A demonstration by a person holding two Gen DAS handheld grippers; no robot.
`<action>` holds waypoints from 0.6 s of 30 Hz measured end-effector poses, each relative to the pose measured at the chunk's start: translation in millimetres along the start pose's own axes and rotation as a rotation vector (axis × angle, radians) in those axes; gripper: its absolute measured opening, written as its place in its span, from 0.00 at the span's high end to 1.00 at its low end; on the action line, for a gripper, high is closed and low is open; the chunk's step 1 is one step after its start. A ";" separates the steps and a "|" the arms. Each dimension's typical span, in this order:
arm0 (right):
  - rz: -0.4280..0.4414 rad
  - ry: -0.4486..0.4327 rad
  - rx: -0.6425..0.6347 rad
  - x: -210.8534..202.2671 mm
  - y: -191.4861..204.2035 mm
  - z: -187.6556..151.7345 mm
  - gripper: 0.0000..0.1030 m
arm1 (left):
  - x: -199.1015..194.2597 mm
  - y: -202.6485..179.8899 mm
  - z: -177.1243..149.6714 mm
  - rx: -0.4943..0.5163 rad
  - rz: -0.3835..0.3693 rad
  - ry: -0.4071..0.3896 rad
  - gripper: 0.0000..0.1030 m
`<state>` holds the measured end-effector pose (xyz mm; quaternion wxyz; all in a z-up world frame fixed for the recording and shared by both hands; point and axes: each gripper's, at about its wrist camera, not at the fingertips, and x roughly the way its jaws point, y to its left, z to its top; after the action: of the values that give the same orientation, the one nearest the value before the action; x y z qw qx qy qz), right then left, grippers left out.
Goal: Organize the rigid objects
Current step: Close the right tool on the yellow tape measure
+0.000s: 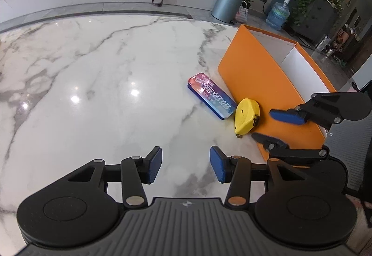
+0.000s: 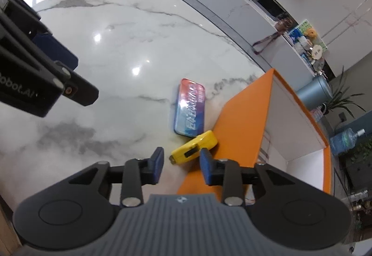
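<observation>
Basically, right gripper (image 2: pixel 180 163) has its fingers apart, lined up just short of the yellow tape measure (image 2: pixel 194 147), likely to grab it for the orange box (image 2: pixel 241 121) it lies against. Colourful tin (image 2: pixel 191 109) lies flat on the desk (image 2: pixel 116 51) just beyond. Left gripper (image 1: pixel 186 164) spread wide, empty, waiting near left.

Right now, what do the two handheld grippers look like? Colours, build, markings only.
Both match. The left gripper and right gripper each have black linkage arms with silver rivet pins, two round black discs at the base, a grey ribbed centre plate bearing a small round emblem, and blue pads on the fingers. White lettering, partly legible as "obot.AI", marks the left unit's black body. No cables or sleeves visible.
</observation>
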<state>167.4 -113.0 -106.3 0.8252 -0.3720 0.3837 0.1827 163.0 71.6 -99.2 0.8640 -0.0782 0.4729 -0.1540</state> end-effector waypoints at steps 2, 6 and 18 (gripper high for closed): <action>-0.071 0.011 -0.023 3.5 3.7 2.1 0.66 | 3.5 1.9 2.4 -0.002 -0.001 0.002 0.47; -0.146 0.033 -0.123 13.0 18.1 4.8 0.66 | 6.1 7.4 6.3 -0.003 -0.012 0.003 0.47; 0.002 0.129 -0.524 39.4 14.1 23.9 0.40 | 19.4 15.9 13.8 0.027 -0.051 0.027 0.47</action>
<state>196.1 -85.0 -133.1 0.6742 -0.5836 0.3756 0.2525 187.5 79.8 -111.6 0.8542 -0.0766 0.4804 -0.1836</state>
